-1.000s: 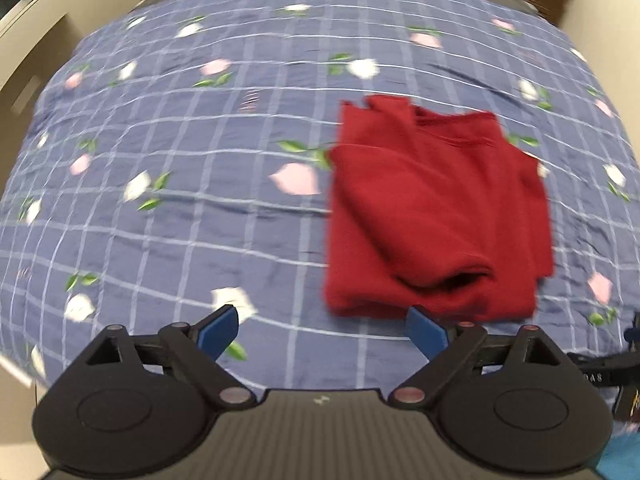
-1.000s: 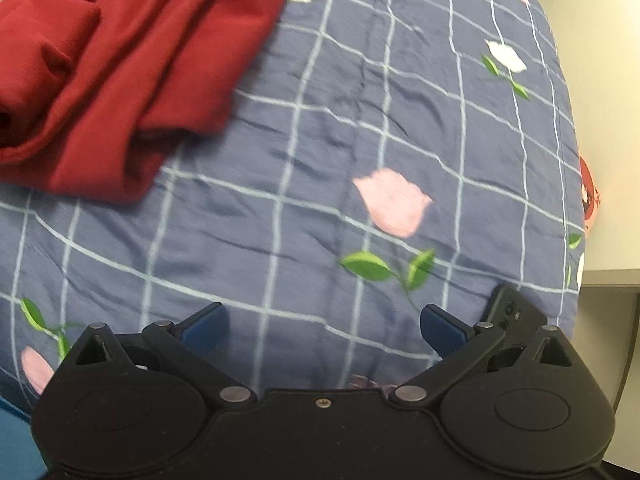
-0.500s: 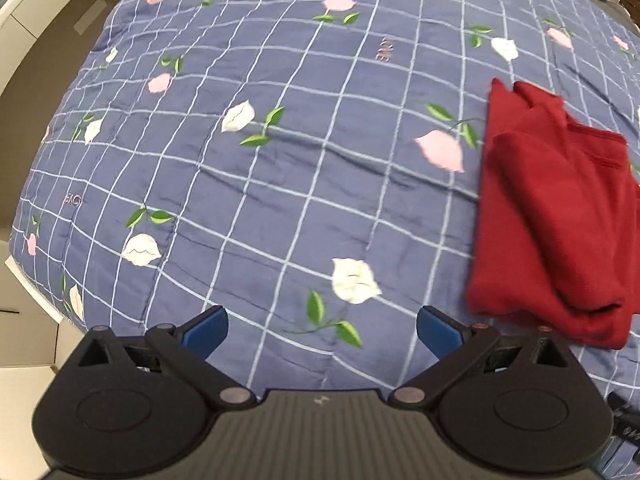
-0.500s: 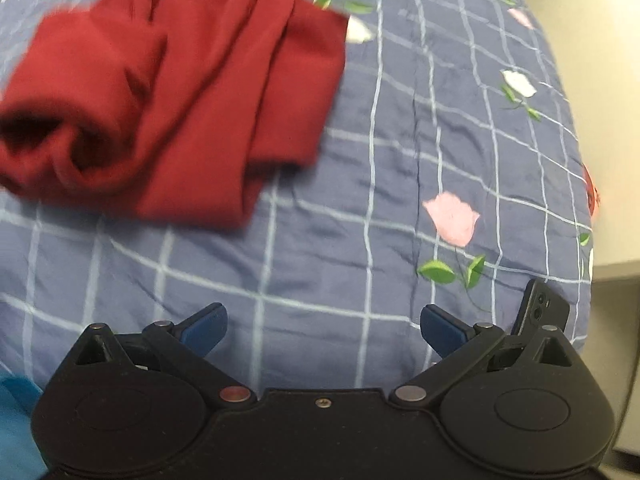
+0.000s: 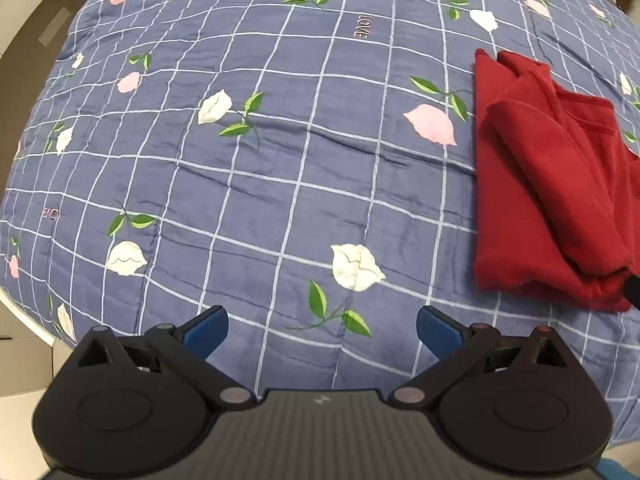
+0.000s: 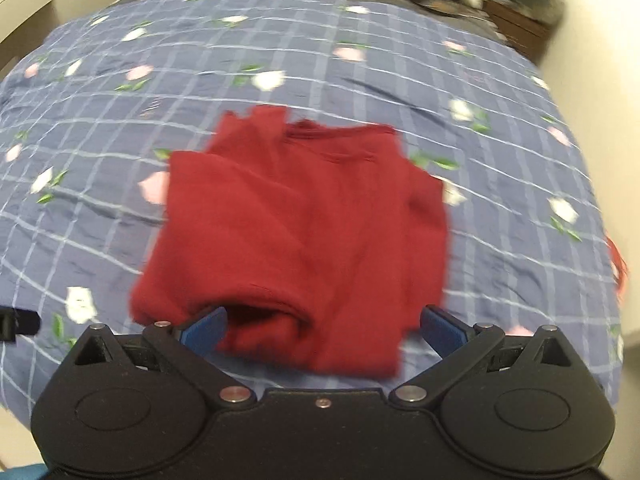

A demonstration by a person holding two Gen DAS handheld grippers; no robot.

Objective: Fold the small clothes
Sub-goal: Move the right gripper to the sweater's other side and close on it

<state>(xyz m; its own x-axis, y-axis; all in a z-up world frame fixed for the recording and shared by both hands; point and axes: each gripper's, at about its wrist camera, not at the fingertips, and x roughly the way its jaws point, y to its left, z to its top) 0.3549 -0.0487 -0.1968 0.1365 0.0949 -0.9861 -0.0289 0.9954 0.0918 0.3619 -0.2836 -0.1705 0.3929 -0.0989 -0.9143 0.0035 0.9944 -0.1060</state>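
Red garment (image 6: 304, 232) lies on the bed's blue floral quilt (image 5: 280, 184), already folded into a rough compact rectangle with layers stacked, one thick rolled edge facing the right camera. Right view is motion-blurred, so fine seams are hard to read. Right tongs (image 6: 322, 326) are spread wide, empty, hovering just at the near edge of the garment, blue fingertips (image 6: 204, 326) framing that edge but gripping nothing. Left tongs (image 5: 320, 326) are also spread wide and empty, over bare quilt, with the garment well off to their right side (image 5: 552, 200); nothing between the tips but fabric print. A dark tip of something pokes in at the right edge of the left view by the garment's near corner, probably the other tool, can't confirm. Judgement: the fold on this piece looks mostly done, so the step in hand is either a last tidy-up fold or a regrasp to move the bundle. Next move likely calls for the right tongs to drop onto the near edge and pinch all layers together, not just the top one, else the stack will slide open. The left tongs would need to swing right toward the garment's left edge to help.
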